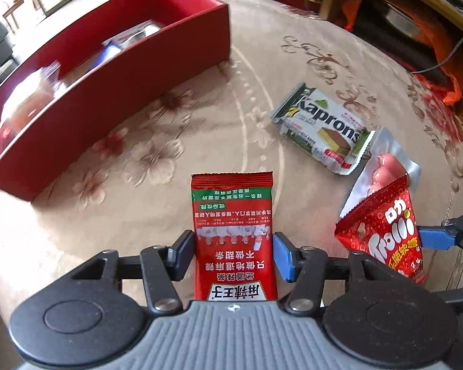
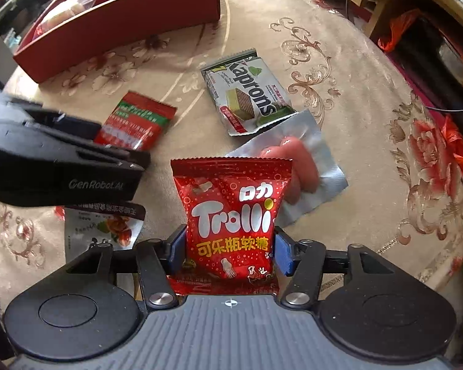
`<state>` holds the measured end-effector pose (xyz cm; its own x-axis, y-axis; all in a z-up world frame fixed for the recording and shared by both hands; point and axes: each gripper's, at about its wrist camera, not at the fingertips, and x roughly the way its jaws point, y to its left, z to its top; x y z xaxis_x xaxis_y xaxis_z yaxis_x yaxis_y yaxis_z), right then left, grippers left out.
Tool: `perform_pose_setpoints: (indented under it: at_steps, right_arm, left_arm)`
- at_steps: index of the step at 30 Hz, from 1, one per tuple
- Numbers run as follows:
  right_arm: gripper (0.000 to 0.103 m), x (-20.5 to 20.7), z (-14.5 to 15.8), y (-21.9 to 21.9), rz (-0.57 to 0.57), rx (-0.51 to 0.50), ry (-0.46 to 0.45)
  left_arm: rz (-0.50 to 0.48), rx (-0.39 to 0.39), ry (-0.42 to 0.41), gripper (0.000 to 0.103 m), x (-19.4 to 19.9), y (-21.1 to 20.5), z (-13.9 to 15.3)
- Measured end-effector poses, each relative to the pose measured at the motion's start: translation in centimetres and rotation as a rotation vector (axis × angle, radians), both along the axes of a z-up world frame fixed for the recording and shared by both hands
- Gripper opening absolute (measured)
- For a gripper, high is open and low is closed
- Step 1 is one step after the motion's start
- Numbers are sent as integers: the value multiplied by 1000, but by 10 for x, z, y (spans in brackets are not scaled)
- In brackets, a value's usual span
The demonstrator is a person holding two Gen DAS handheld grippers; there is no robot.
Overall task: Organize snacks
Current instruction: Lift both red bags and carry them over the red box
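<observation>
My left gripper (image 1: 234,251) is shut on a red spicy-strip packet (image 1: 233,231), held above the tablecloth; the packet also shows in the right wrist view (image 2: 137,121). My right gripper (image 2: 230,251) is shut on a red Trolli gummy bag (image 2: 231,215), which also shows at the right of the left wrist view (image 1: 385,231). A Kaprons wafer pack (image 1: 322,129) (image 2: 247,92) and a silver sausage pack (image 1: 385,169) (image 2: 299,166) lie on the table. The red box (image 1: 108,92) (image 2: 123,18) stands far left with several snacks inside.
A dark-topped snack pouch (image 2: 105,225) lies under the left gripper body (image 2: 55,160). The round table's floral cloth (image 1: 200,108) drops off at the right edge. Wooden furniture and orange bags (image 2: 398,27) stand beyond the table.
</observation>
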<state>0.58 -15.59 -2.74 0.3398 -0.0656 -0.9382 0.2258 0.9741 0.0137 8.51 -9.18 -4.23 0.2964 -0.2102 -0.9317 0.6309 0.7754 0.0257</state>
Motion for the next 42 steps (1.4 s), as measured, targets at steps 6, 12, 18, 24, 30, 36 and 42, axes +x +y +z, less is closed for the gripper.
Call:
perform_pose_setpoints:
  at_steps: [6, 12, 18, 24, 30, 36, 42]
  right_arm:
    - [95, 4, -9, 13, 86, -5, 5]
    - [91, 2, -3, 9, 42, 33, -17]
    - [61, -4, 3, -2, 17, 2, -31]
    - [57, -8, 10, 10, 37, -42, -50]
    - [57, -6, 24, 13, 42, -42, -88]
    - [57, 6, 30, 23, 81, -23, -109]
    - [57, 18, 52, 20, 108, 0, -179]
  left_arm:
    - [76, 6, 30, 48, -16, 19, 3]
    - [135, 7, 16, 54, -19, 32, 1]
    - [133, 56, -10, 70, -18, 29, -1]
    - [141, 10, 25, 50, -17, 37, 4]
    - [183, -42, 47, 45, -8, 56, 12]
    - [219, -87, 56, 44, 1, 63, 19]
    - [262, -144, 35, 44, 10, 64, 37]
